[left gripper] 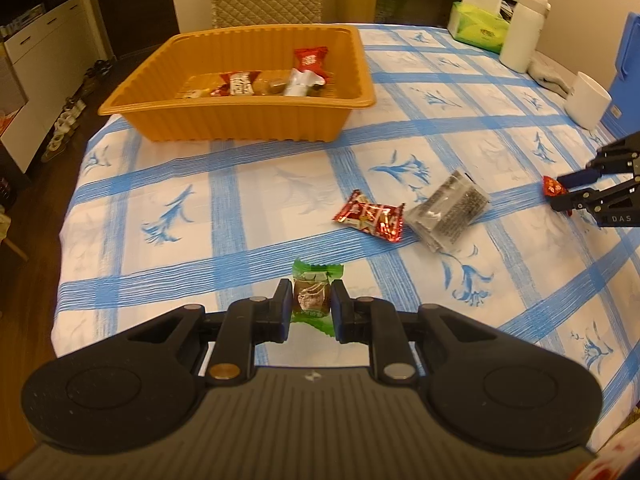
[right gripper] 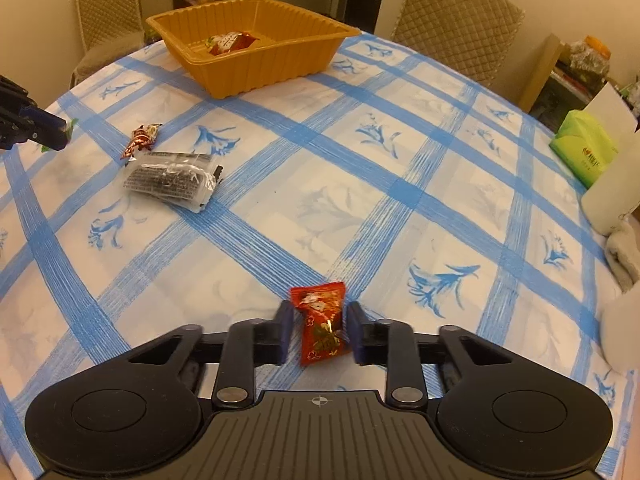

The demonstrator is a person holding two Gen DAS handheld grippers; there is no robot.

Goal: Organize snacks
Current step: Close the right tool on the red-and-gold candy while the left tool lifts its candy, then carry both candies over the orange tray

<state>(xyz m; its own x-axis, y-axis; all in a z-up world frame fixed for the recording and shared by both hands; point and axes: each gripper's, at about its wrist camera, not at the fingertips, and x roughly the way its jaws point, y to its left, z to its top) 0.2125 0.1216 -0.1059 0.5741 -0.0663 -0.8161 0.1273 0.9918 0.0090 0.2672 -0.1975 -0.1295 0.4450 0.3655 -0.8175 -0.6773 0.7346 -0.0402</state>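
My left gripper (left gripper: 311,304) is shut on a green-wrapped candy (left gripper: 314,300), held just above the blue-checked tablecloth (left gripper: 160,184). My right gripper (right gripper: 320,332) has its pads against a red-wrapped candy (right gripper: 322,328) low over the cloth; the left wrist view shows it at the right edge (left gripper: 560,192). An orange basket (left gripper: 240,104) at the far side holds several wrapped snacks. A red foil snack (left gripper: 370,216) and a clear pack of dark snack (left gripper: 448,210) lie on the cloth between the grippers, also seen in the right wrist view as the foil snack (right gripper: 142,140) and the pack (right gripper: 172,178).
A green tissue box (left gripper: 478,26), a white flask (left gripper: 524,32), a white cup (left gripper: 588,100), a grey cloth (left gripper: 552,76) and a blue box (left gripper: 628,72) stand along the right side. Quilted chairs (right gripper: 456,20) flank the far edge behind the basket (right gripper: 256,68).
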